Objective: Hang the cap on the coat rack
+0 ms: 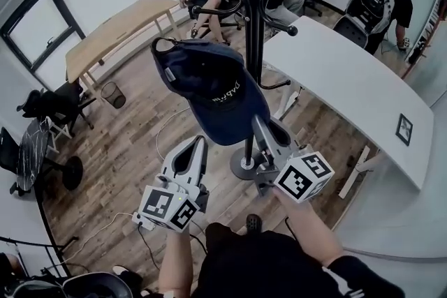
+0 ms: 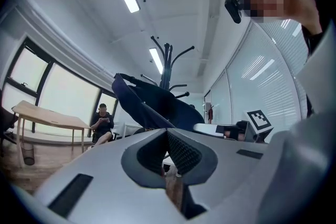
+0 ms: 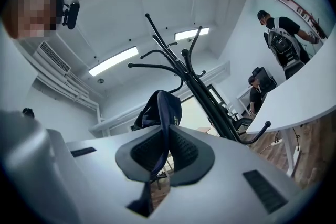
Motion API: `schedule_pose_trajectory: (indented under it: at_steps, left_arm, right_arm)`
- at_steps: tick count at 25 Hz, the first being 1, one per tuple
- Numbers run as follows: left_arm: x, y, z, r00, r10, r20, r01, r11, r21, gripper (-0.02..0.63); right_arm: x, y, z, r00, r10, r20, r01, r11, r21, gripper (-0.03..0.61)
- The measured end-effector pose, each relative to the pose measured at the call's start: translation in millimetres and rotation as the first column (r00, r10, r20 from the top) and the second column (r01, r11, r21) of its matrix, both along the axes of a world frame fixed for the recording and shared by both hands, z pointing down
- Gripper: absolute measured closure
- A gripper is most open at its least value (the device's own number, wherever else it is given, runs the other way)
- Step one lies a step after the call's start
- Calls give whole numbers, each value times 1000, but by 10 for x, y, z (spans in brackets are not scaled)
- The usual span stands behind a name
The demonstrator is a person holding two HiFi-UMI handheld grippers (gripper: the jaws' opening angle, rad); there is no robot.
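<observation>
A navy cap (image 1: 209,91) hangs in the air just left of the black coat rack (image 1: 250,24), its back strap uppermost. My right gripper (image 1: 259,123) is shut on the cap's lower edge; in the right gripper view the cap fabric (image 3: 160,107) runs down between the pads, in front of the coat rack (image 3: 199,86). My left gripper (image 1: 201,143) sits below the cap with its jaws together. In the left gripper view its tips (image 2: 167,131) meet with nothing seen between them, and the cap (image 2: 157,107) and the coat rack (image 2: 167,60) lie beyond.
The rack's round base (image 1: 244,165) stands on the wood floor between my grippers. A white table (image 1: 349,80) is to the right, a wooden table (image 1: 119,28) and a wastebasket (image 1: 113,94) to the left. People sit behind the rack; one stands at the far right (image 1: 380,0).
</observation>
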State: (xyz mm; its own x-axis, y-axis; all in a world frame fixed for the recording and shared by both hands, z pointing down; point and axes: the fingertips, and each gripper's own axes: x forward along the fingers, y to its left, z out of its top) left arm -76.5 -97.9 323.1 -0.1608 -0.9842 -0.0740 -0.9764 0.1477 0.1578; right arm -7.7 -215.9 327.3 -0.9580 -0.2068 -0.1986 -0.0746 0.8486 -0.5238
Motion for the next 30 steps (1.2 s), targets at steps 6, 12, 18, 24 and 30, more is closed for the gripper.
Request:
schedule_pose_trajectory:
  at_steps: [6,12,18,24,30]
  left_arm:
    - [-91,-113,-42,998,47,49,-48,999,15,600]
    - [-245,-245,-74,986,158,52,-159,987,34,600]
    - [-490,-413,-113,968,247,42,-249,967,47,600]
    - [-532,-496,-110,932,358,47,-361,931,54,600]
    - [-539,-556,-99,882,467,61,-470,881,52,600]
  right_arm:
    - [48,-60,-82,998,70,-7,-69,997,30,534]
    - [49,-92,-101,985,171,7,-172,985,28,534]
    - [33,-114,-154,961,277,6,-277,960,38,534]
    - [53,-77,-172,924,383,10,-383,923,40,534]
    - [93,30,-223,881,471,44,-472,880,42,534]
